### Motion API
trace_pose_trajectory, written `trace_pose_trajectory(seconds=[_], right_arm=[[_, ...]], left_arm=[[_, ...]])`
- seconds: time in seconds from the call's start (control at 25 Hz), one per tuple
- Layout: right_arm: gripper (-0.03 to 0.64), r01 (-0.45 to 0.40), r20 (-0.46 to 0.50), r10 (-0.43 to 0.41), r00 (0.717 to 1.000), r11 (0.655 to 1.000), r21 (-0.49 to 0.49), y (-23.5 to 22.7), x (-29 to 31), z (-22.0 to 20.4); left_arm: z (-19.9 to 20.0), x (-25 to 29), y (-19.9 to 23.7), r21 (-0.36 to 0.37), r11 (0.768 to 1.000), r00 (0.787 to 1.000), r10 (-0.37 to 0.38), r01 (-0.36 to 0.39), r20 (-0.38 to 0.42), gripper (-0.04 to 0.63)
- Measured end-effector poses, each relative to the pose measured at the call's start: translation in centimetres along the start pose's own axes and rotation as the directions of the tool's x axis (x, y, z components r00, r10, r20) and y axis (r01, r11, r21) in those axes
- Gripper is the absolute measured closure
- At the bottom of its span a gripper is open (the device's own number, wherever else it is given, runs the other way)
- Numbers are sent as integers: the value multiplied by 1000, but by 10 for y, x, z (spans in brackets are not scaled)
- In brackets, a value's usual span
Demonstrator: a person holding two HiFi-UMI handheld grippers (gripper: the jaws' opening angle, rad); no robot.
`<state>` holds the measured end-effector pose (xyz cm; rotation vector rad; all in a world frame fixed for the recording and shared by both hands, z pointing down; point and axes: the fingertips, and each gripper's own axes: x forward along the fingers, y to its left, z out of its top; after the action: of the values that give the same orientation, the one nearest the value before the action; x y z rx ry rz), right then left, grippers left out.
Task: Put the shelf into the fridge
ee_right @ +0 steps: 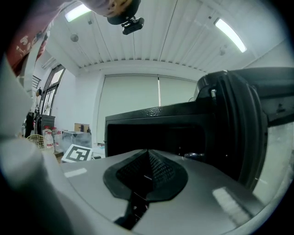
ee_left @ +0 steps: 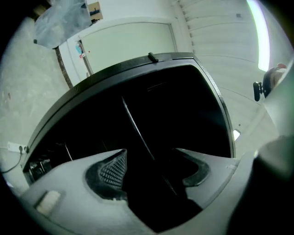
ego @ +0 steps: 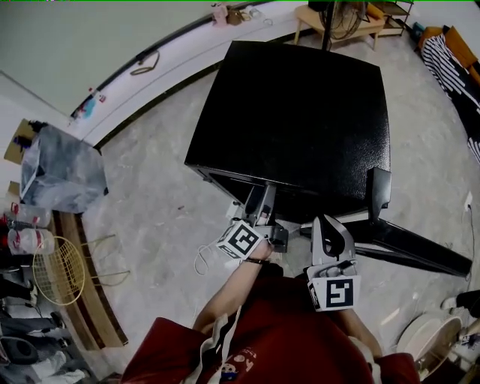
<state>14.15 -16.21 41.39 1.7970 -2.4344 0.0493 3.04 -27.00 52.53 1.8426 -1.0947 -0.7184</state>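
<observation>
A black fridge stands on the floor, seen from above, with its door swung open to the right. My left gripper reaches into the fridge's front opening. In the left gripper view its jaws stand wide open in front of the dark interior. A thin dark edge, which looks like the shelf, runs slantwise between them, and neither pad touches it. My right gripper hovers just right of the left one, short of the opening. It is shut with nothing in it and faces the fridge's opening and door.
A grey plastic bag, bottles and a yellow wire basket stand at the left. A white cable lies on the floor by the fridge's front left corner. A wooden bench is behind the fridge.
</observation>
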Motion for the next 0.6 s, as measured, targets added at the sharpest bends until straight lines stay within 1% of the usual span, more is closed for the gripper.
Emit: trace_pose_trajectory(seconds=[0.08,0.16,0.24,0.32,0.36,0.4,0.44,0.52,0.6], right_arm=[[617,-1,5,1,1000,1000,5,-1,2,0],[617,-3,8,3,1000,1000,12,0,5,0],[617,-6,10,6,1000,1000,15,1,7,-1],[617,-8,13,8,1000,1000,14,2,8,-1],[617,-9,14,9,1000,1000,13,2,8,0],[617,-9,14,9,1000,1000,12,2,8,0],[617,-8,14,7,1000,1000,11,2,8,0],[617,-5,12,5,1000,1000,9,1,8,1],[617,-2,11,2,1000,1000,5,0,8,1]], left_arm=[[5,-9,2,64,998,1000,4,-3,-14,285],[9,-16,2,139,990,1000,9,-6,-27,285],[12,-22,1,222,975,999,19,-11,-35,285],[15,-26,-3,319,948,999,31,-18,-36,285],[15,-27,-6,375,927,999,39,-22,-37,285],[16,-28,-9,434,901,998,46,-26,-37,285],[15,-29,-12,493,869,998,54,-29,-37,285],[14,-28,-16,603,797,997,69,-33,-36,285],[12,-25,-18,686,726,996,81,-37,-32,284]])
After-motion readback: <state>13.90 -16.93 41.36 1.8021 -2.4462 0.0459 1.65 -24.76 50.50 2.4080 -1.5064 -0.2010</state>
